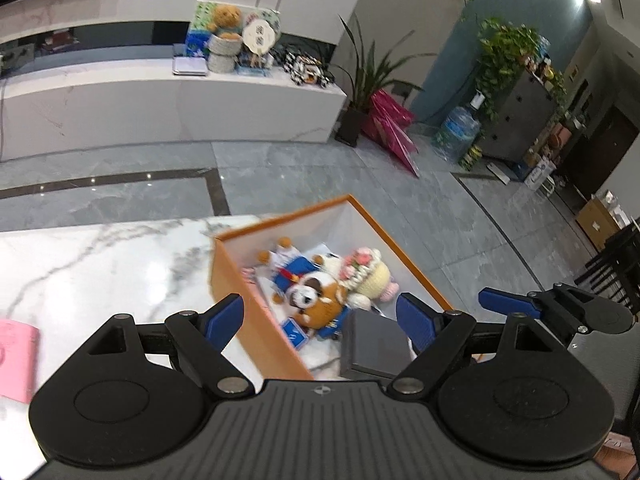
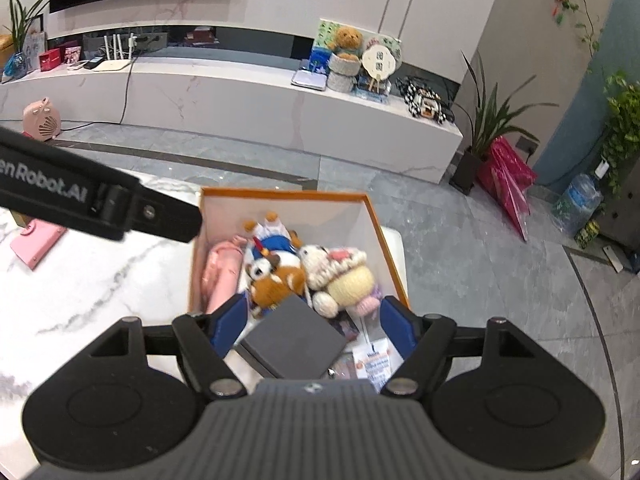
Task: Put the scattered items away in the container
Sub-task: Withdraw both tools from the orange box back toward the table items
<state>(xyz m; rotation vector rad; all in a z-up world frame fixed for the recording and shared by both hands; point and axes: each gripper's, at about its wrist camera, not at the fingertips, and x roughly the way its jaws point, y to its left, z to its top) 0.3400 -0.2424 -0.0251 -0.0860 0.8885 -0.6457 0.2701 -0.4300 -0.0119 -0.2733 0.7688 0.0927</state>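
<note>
Both tongs (image 1: 320,316) (image 2: 312,324) stand released, empty. Matte grey box (image 2: 294,340), flat and square, lies tilted inside the orange-walled container (image 2: 376,220) beside knitted plush toys (image 2: 276,276).

Lighting: bright, even indoor light. Glare: ceiling-light reflections on glossy grey tile floor (image 1: 120,200) and white marble tabletop (image 1: 100,272). Blur: slight motion smear on orange-walled cardboard box (image 1: 236,280) and its contents. Distortion: strong fisheye curvature, dark corners.
</note>
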